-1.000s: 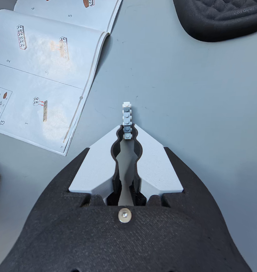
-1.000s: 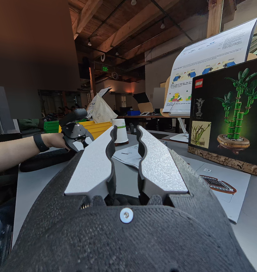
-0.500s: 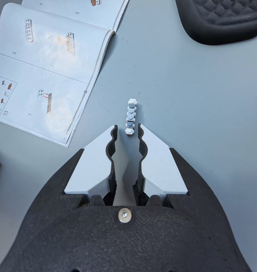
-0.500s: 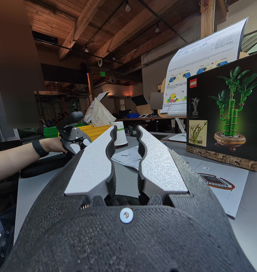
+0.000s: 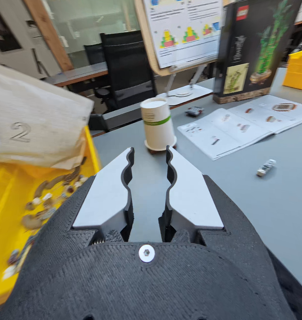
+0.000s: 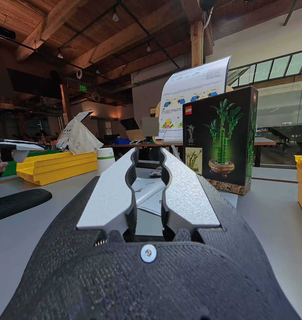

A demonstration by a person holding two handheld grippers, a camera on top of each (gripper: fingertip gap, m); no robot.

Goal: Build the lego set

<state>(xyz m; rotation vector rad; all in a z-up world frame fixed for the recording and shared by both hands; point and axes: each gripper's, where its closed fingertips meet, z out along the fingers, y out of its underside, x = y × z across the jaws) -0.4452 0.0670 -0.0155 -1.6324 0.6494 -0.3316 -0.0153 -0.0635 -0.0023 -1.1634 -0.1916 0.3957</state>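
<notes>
Lego strip on table, seemingly untouched, left gripper fingers spread, empty, right gripper likewise

Writing seen, not repeated here: red logo patch on the black set box, numeral on the paper bag, lit green ceiling sign, clipped instruction sheet, open booklet, banded paper cup.

On the flat grey table, a yellow plastic parts bin sits at the left, with a numbered white paper bag standing in it. An upturned white paper cup stands just right of the bin. An open instruction booklet lies right of the cup, a short grey-and-white brick strip before it, and an upright black cardboard set box behind it.
</notes>
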